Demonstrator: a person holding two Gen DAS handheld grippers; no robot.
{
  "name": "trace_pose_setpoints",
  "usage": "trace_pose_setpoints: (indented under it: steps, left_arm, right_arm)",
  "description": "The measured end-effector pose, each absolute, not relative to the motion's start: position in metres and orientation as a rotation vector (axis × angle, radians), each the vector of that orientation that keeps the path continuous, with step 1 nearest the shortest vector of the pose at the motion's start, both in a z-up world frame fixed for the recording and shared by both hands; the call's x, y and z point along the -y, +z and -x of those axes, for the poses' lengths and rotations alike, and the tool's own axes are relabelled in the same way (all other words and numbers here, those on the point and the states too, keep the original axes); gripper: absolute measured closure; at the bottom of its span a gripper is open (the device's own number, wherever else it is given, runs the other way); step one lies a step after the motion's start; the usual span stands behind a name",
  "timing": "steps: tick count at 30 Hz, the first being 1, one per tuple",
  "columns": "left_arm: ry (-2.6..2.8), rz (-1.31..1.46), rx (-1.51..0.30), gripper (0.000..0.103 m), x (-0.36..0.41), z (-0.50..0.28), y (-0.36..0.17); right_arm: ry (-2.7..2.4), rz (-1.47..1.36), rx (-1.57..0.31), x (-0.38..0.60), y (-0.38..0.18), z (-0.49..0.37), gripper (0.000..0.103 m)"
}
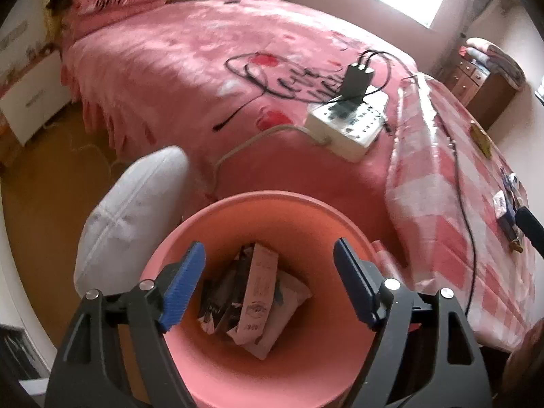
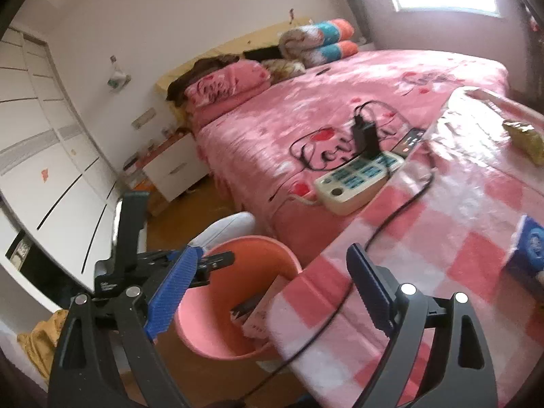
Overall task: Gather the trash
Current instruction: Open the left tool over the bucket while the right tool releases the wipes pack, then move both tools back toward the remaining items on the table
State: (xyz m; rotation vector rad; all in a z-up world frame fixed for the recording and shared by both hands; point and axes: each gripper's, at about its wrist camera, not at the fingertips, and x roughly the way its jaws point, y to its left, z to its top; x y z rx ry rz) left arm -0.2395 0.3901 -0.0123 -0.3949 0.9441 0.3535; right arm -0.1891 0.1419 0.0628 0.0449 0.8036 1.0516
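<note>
Left gripper (image 1: 268, 282) hangs wide and empty directly above the pink bin (image 1: 217, 367) of discarded cartons (image 1: 255, 299) — remaining blue packet (image 2: 528, 248) lies nearer the right gripper (image 2: 272, 285), also spread empty — ahead, rightward

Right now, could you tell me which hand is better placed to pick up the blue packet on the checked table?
Right. Its open gripper hangs at the table edge with the blue packet just ahead. The left gripper, also open, is over the bin, aimed down at trash inside.
</note>
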Motion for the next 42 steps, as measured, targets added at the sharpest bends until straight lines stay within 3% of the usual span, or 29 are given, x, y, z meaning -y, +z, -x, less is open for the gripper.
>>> trace_pose_setpoints:
  steps: [15, 42]
  left_arm:
    - [0.225, 0.238, -0.842, 0.022, -0.322, 0.204, 0.045]
    - [0.085, 0.112, -0.846, 0.022, -0.225, 0.168, 0.071]
  right_arm:
    - [0.927, -0.063, -0.693, -0.090, 0.073, 0.179, 0.009]
    - [0.793, -0.182, -0.656, -0.003, 0.074, 0.147, 0.008]
